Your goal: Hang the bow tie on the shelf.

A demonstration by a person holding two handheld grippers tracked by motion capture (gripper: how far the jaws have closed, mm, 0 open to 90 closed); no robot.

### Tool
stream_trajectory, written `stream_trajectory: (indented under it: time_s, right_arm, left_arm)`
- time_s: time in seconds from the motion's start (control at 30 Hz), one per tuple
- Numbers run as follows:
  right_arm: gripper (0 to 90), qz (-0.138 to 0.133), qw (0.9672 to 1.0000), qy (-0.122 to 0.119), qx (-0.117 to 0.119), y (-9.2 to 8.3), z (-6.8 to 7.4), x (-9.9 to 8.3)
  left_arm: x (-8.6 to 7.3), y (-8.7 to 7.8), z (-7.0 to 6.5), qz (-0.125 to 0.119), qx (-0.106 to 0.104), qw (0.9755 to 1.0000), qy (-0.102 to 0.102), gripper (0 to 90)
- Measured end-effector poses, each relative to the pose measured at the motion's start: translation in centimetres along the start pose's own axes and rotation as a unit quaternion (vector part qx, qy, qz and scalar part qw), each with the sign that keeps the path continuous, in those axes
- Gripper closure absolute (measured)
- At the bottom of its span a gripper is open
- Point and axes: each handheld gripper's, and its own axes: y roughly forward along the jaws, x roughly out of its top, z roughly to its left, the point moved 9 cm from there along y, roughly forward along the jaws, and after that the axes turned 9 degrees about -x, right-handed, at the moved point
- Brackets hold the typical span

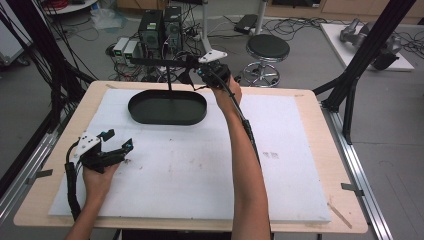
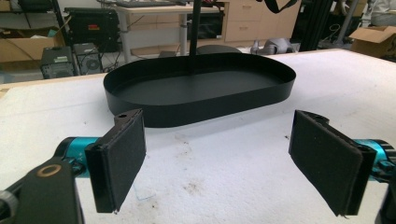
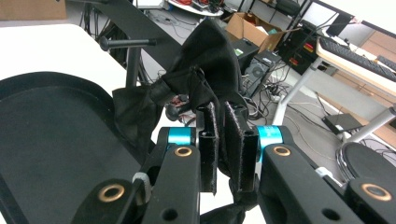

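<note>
Right claw (image 3: 223,140) pinches our black cloth (image 3: 205,60) above the black oval tray's (image 1: 167,107) far right end; cloth bunches upward. Tray's long axis runs left-right on the tabletop (image 1: 310,150). Left claw (image 2: 219,158) hovers wide, empty.

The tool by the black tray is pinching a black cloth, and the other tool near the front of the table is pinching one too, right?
Not quite. The right tool near the black tray does pinch the black cloth, as the right gripper view shows. But the left tool near the front of the table is open with nothing between its pads, as the left gripper view shows.
</note>
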Motion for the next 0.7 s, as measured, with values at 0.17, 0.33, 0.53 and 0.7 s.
stream_trajectory:
  time_s: [0.17, 0.33, 0.53, 0.7]
  right_arm:
    - [81.2, 0.001, 1.0000, 0.002, -0.004, 0.0, -0.2, -0.1]
    - [80.0, 0.000, 0.9999, 0.007, -0.012, -0.2, -0.5, -0.4]
    - [78.6, 0.010, 0.9999, 0.006, -0.011, -0.2, -0.6, -0.9]
    - [77.9, 0.017, 0.9998, 0.003, -0.013, 0.0, -0.5, -1.2]
  left_arm:
    - [0.0, 0.0, 0.0, 0.000, 0.000, 1.0000, 0.000, 19.1]
    - [0.0, 0.0, 0.0, 0.002, -0.001, 1.0000, 0.001, 19.1]
    - [0.0, 0.0, 0.0, 0.003, -0.001, 1.0000, 0.002, 19.1]
    - [0.0, 0.0, 0.0, 0.001, 0.000, 1.0000, 0.000, 19.1]
